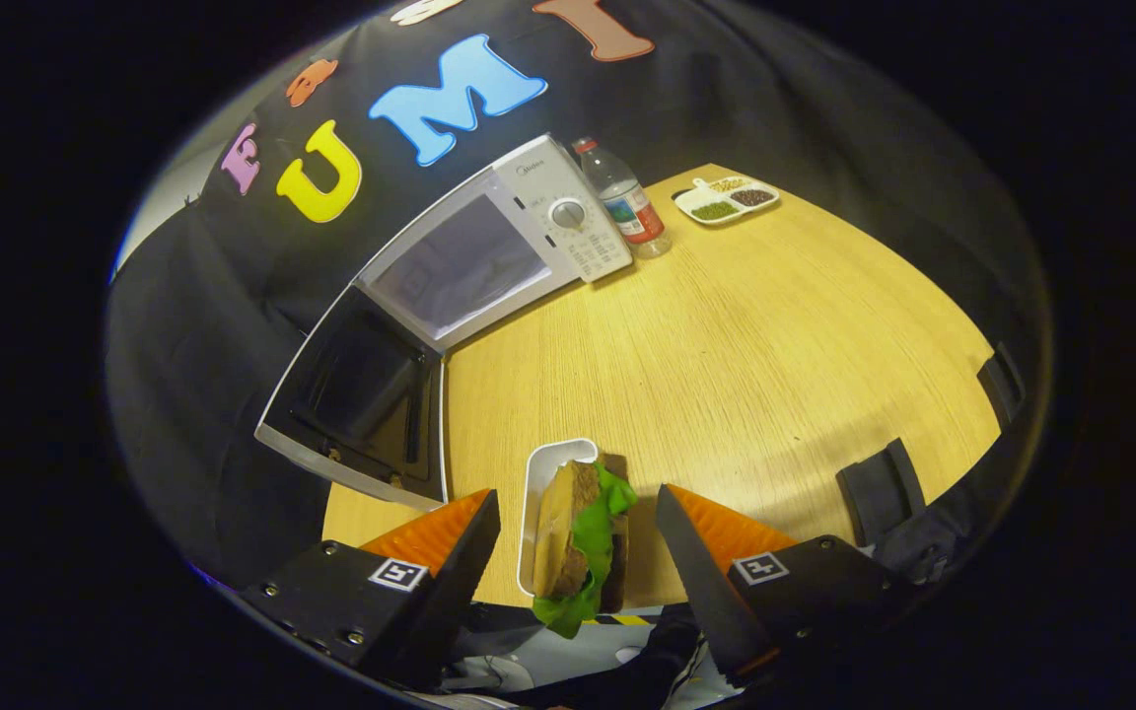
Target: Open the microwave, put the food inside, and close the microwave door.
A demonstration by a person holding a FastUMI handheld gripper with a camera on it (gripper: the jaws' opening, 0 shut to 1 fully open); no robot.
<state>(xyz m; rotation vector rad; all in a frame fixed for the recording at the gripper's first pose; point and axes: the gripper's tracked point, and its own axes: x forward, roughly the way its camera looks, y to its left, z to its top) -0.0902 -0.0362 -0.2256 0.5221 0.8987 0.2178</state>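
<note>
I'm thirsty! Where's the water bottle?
In the gripper view, the bottle stands on the far side of the table, right beside the microwave and near a snack tray, well beyond the open gripper.

Your one camera rides on the gripper and looks forward and down along its two spread fingers, from just above the near edge of the wooden table. It sits close over the sandwich, with the microwave farther off against the booth wall
</note>
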